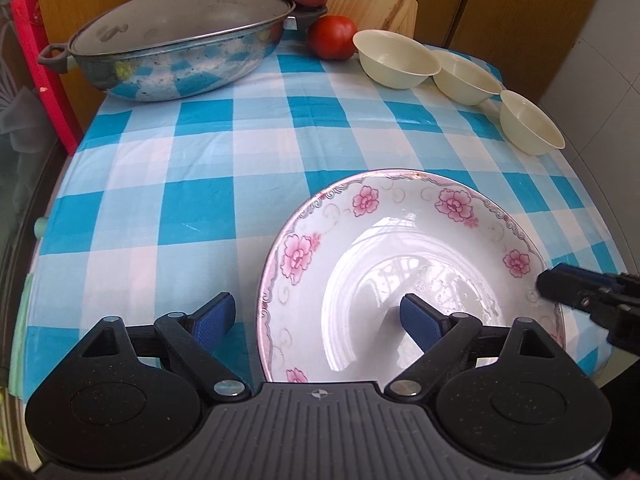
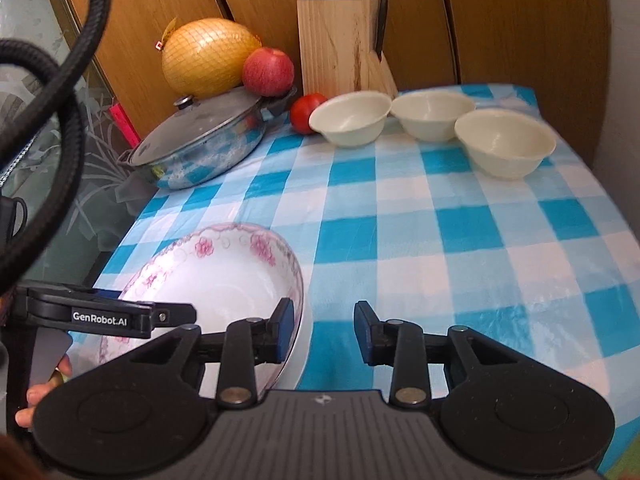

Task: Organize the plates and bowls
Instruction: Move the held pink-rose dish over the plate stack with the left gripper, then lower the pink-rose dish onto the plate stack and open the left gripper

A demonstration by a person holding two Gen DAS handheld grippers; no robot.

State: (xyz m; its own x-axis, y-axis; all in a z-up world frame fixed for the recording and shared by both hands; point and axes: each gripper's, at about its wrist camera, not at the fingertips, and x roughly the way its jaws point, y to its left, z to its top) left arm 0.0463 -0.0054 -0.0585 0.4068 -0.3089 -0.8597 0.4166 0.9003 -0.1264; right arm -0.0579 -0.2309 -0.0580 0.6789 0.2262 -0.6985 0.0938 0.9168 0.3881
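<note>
**Both grippers open at the flowered plate**

My table (image 1: 168, 184), under a blue-and-white checked cloth, fills most of both views. At the upper left of the left wrist view sits a lidded metal pan (image 1: 176, 56), with a netted yellow melon (image 2: 208, 56) and a red apple (image 2: 268, 71) behind it and a wooden knife block (image 2: 340, 44) to their right. The flowered plate (image 1: 404, 256) lies at the lower centre-right of the left wrist view. My left gripper (image 1: 320, 316) is wide open, one finger over the cloth, the other over the plate's well, holding nothing. My right gripper (image 2: 323, 330) is also open and empty, straddling the plate's right rim. Three cream bowls (image 2: 432, 124) stand in a row at the upper right, rims touching or nearly so. A tomato (image 2: 306, 112) sits just left of the first bowl.
</note>
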